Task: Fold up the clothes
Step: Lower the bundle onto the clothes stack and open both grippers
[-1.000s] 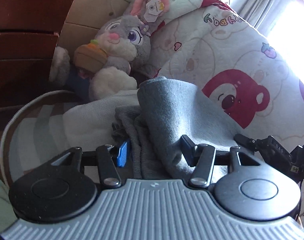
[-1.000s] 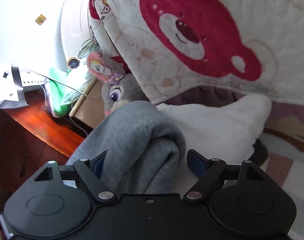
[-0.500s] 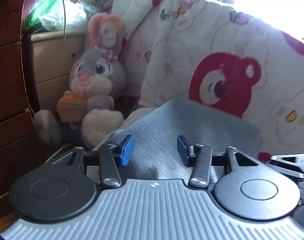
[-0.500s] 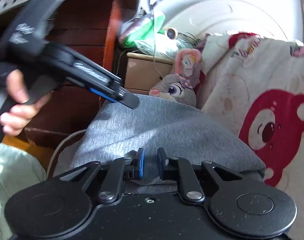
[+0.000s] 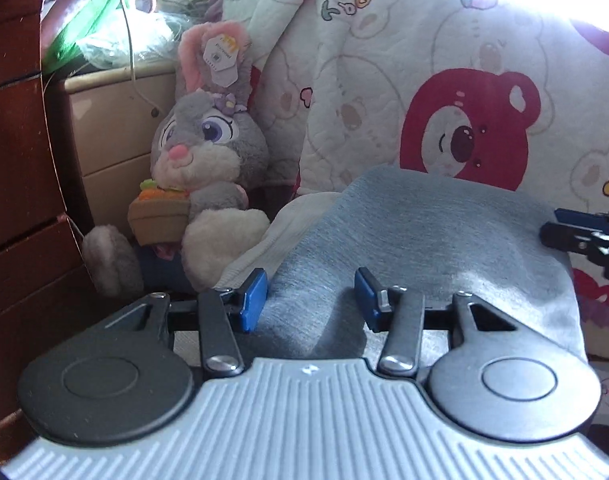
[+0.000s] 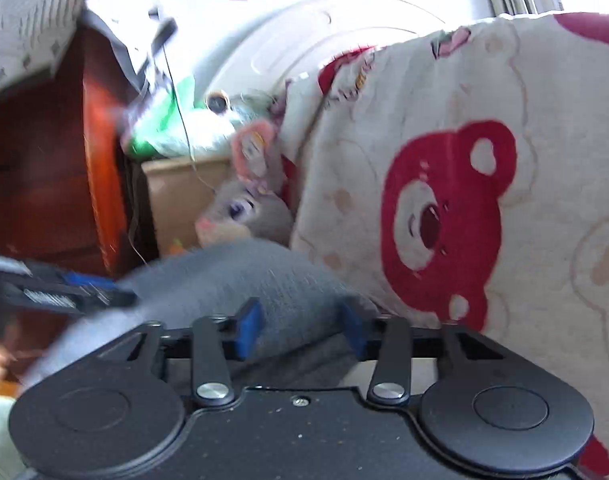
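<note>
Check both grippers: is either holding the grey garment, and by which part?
Neither holds it. The left gripper and right gripper both stand open, with the grey garment lying loosely between their blue pads.

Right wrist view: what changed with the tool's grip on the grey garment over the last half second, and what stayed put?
The right tool, pinched nearly shut on the grey garment half a second ago, now stands open with cloth loose between its pads: it let go. The left tool stays open over the same garment. The plush rabbit and bear quilt are unmoved.

Left claw (image 5: 310, 296) gapes over grey garment (image 5: 432, 232) beside plush rabbit (image 5: 196, 168).
</note>
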